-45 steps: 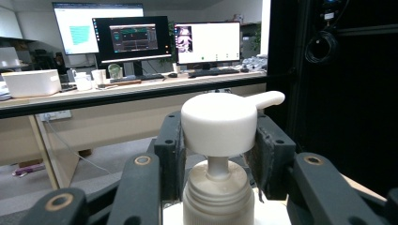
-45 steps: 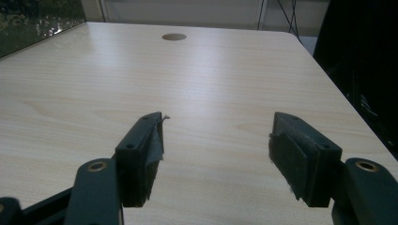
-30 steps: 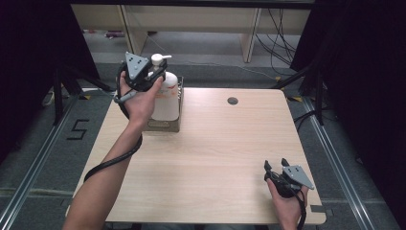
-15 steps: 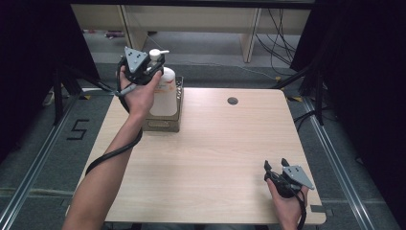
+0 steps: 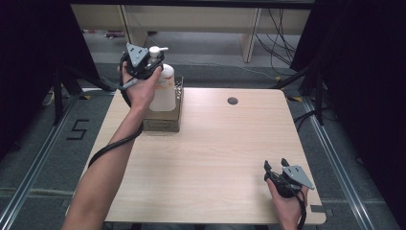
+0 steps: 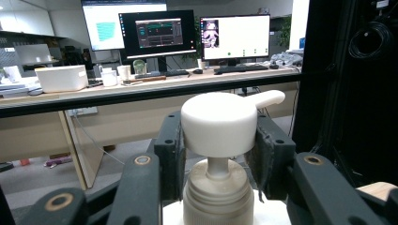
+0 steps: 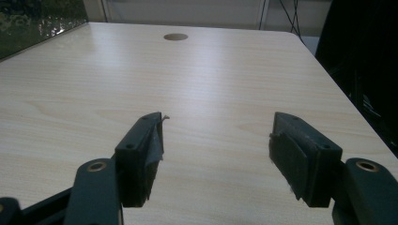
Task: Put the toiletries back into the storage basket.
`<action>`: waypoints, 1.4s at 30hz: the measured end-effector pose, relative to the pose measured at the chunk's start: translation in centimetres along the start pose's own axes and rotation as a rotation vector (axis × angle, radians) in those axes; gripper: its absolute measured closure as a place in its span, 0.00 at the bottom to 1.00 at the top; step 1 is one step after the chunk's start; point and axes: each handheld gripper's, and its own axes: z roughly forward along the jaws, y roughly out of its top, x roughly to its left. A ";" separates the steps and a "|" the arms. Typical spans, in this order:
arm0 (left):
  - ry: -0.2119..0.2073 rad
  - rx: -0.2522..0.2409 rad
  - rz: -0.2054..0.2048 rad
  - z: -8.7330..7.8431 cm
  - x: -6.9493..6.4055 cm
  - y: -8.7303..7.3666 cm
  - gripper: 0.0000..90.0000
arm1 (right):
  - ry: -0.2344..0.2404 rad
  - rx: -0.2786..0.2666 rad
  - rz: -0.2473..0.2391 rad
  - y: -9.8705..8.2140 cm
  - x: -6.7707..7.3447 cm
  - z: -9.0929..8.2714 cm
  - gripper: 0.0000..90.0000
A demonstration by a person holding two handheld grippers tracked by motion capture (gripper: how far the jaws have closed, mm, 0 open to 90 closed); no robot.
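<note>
Left gripper (image 5: 152, 67) clamped on pump bottle's (image 5: 163, 88) white pump head (image 6: 219, 123), over metal basket (image 5: 163, 123) at tabletop's (image 5: 220, 158) far-left corner. Right gripper (image 5: 275, 165) open, empty, near-right corner.

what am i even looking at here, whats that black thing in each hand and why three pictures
A person sits at a wooden table and holds a hand-operated gripper in each hand; there is no robot arm. The high view looks down from above. The other two come from cameras riding on the grippers, looking along their black fingers.

The left gripper is shut on the white pump head of a bottle, which stands in or just above a small box at the table's far left. The right gripper rests near the front right corner, open and holding nothing. A round hole sits near the table's far edge.
</note>
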 end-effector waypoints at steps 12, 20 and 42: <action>0.013 0.027 -0.003 1.6 0.6 -1.0 0.66 | 0.006 0.002 -0.001 0.0 0.0 0.0 0.40; 0.021 0.040 -0.007 2.4 0.8 -1.3 0.66 | 0.004 0.001 -0.003 0.0 0.0 0.0 0.40; 0.042 0.093 -0.009 4.1 1.0 -3.1 0.66 | 0.009 -0.006 -0.006 0.0 0.1 0.1 0.40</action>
